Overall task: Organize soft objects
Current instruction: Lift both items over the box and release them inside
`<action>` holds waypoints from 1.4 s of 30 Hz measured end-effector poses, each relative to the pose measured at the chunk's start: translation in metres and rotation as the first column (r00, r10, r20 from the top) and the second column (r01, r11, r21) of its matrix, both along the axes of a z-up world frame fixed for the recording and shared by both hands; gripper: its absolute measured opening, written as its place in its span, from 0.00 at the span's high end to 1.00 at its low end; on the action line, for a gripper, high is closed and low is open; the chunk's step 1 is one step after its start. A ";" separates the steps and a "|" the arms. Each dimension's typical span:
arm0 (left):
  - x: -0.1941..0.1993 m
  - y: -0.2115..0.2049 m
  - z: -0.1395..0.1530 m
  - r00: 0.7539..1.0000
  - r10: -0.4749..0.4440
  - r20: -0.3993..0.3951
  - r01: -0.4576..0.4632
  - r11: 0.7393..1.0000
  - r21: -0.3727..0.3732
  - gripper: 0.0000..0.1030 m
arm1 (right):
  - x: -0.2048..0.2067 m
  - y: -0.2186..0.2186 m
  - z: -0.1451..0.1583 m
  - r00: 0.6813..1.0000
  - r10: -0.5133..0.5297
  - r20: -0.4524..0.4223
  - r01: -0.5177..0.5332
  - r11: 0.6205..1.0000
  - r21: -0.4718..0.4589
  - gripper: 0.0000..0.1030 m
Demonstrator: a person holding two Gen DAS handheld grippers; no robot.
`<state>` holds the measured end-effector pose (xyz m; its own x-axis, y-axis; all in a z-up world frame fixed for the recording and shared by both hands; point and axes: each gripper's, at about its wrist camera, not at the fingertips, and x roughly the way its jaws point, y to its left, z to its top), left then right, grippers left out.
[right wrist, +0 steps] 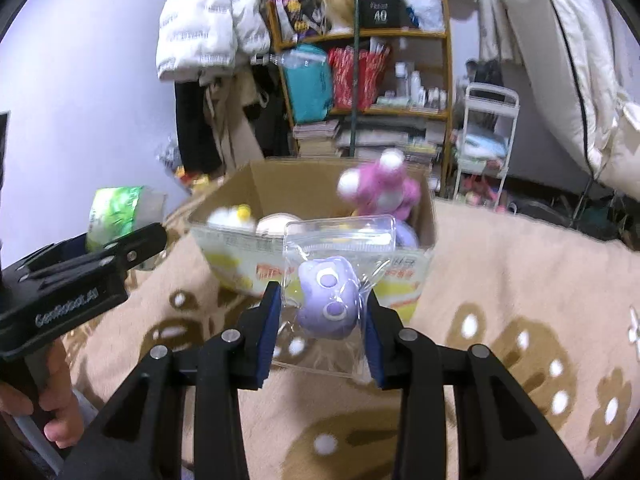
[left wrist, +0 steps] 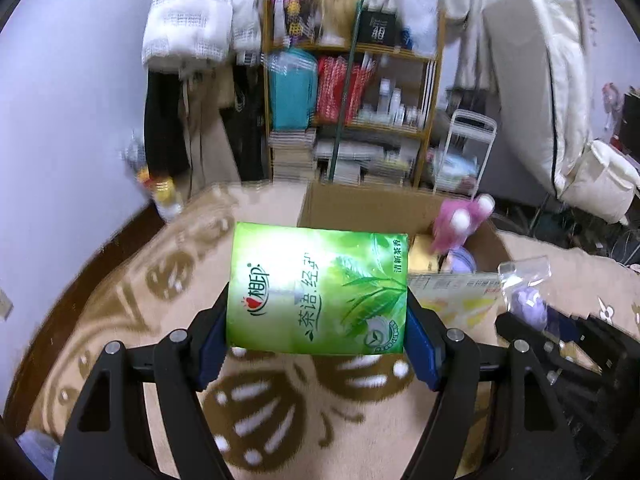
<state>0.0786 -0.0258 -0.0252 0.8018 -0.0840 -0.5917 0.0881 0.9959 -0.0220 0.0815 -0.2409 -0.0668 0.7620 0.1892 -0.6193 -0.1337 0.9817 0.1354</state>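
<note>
- Your left gripper (left wrist: 318,322) clamps the green tissue pack (left wrist: 318,290) above the rug (left wrist: 120,320).
- Your right gripper (right wrist: 320,320) pinches the bagged purple plush (right wrist: 328,300) before the cardboard box (right wrist: 424,216).

Green tissue pack (left wrist: 318,290) printed with tea leaves and Chinese text, held off the rug, face up, purple plush toy (right wrist: 328,300) sealed in a clear plastic bag, lifted before an open cardboard box (right wrist: 426,216) holding a pink plush (right wrist: 380,192) and other soft toys
</note>
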 end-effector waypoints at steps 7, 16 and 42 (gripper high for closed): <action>0.002 -0.011 0.022 0.991 -0.046 0.125 0.041 0.998 0.040 0.29 | 0.008 -0.019 0.035 0.996 -0.012 0.092 0.010 1.000 0.026 0.61; 0.022 -0.020 0.051 0.963 -0.067 0.260 0.043 0.994 0.099 0.29 | 0.039 -0.019 0.070 0.987 0.051 0.152 -0.050 0.999 -0.012 0.61; 0.106 -0.025 -0.001 0.992 -0.060 0.108 0.053 0.997 0.059 0.28 | 0.110 -0.014 0.036 0.989 0.074 0.127 -0.078 0.997 0.027 0.61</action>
